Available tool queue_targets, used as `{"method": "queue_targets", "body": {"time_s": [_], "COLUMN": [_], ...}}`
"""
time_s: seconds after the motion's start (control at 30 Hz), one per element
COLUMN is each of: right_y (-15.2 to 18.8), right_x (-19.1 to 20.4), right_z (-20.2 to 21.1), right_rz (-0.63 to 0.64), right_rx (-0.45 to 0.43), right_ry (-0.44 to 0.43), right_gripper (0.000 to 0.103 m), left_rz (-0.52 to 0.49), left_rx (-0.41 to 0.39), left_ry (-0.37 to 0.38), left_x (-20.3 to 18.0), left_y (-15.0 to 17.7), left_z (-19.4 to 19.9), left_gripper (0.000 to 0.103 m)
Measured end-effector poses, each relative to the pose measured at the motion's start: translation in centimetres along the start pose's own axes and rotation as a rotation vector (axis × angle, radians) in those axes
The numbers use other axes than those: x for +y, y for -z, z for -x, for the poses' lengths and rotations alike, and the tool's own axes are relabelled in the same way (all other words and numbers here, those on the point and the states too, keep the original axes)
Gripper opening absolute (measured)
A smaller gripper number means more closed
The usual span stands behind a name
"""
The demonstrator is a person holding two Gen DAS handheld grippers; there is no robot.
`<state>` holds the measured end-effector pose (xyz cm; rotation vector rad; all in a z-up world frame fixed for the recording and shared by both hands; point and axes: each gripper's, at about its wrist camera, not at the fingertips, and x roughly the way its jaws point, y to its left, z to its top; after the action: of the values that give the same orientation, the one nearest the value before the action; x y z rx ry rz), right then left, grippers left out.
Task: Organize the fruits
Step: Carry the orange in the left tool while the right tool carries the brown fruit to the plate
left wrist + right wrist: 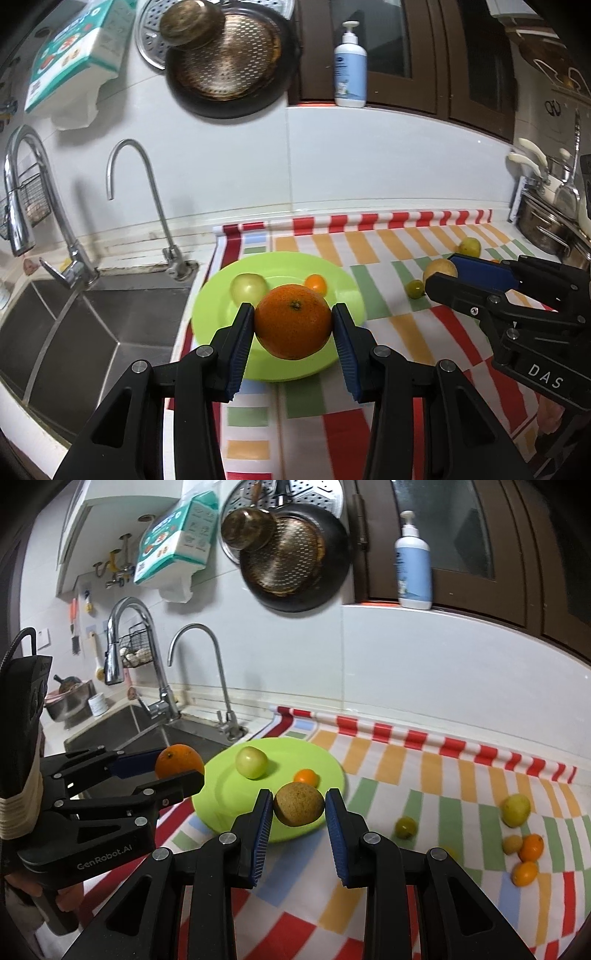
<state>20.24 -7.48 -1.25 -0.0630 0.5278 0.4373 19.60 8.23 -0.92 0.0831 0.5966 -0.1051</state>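
Observation:
My left gripper (293, 323) is shut on a large orange (293, 321) and holds it over the near part of a green plate (210, 314). A pale green fruit (248, 287) and a small orange fruit (316, 283) lie on the plate. My right gripper (298, 806) is shut on a round brown fruit (298, 804) just above the plate's (221, 794) near right rim. It also shows in the left wrist view (443, 275), to the right of the plate. The left gripper with the orange (179, 761) is at the plate's left.
Several loose fruits lie on the striped cloth (424, 849) to the right: a yellow-green one (516, 809), a small green one (406, 827) and small orange ones (531, 847). A steel sink (92, 332) with taps (147, 199) lies left of the plate. Pots (546, 225) stand at the far right.

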Motion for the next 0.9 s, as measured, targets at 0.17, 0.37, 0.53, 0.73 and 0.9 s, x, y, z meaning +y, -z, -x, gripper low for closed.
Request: {"method": "queue_targets", "body": {"time_s": [0.17,0.37,0.53,0.73,0.9], "right_y": [-0.9,-1.9,-2.1,-1.8,-1.3], "right_x": [0.9,1.5,1.5,1.0,0.5], "right_z": [-1.6,-3.7,-6.0,-8.9,-11.0], "right_rz": [0.015,0.038,0.048,0.042,0.037], "right_rx": [0.004,0.008,0.037,0.088,0.126], "right_ry": [-0.03,-0.053,-0.068,-0.076,-0.078], "right_gripper": [0.031,0.031,0.031,0.031,0.031], "left_rz": [0.022,0.039,0.052,0.055,0.066], "left_rx": [0.012,0.025,0.053,0.098,0.132], "left_ry": [-0.025,-0.051,-0.055,-0.044,-0.029], "left_x": [1.5,3.0,3.8,4.2,4.5], "left_y": [0.1,0.0,-0.1,0.1,0.3], "left_z": [-0.7,-2.2,-4.0,-6.7,-8.7], "left_gripper": [0.043,0.043,0.043,0.043,0.043]}}
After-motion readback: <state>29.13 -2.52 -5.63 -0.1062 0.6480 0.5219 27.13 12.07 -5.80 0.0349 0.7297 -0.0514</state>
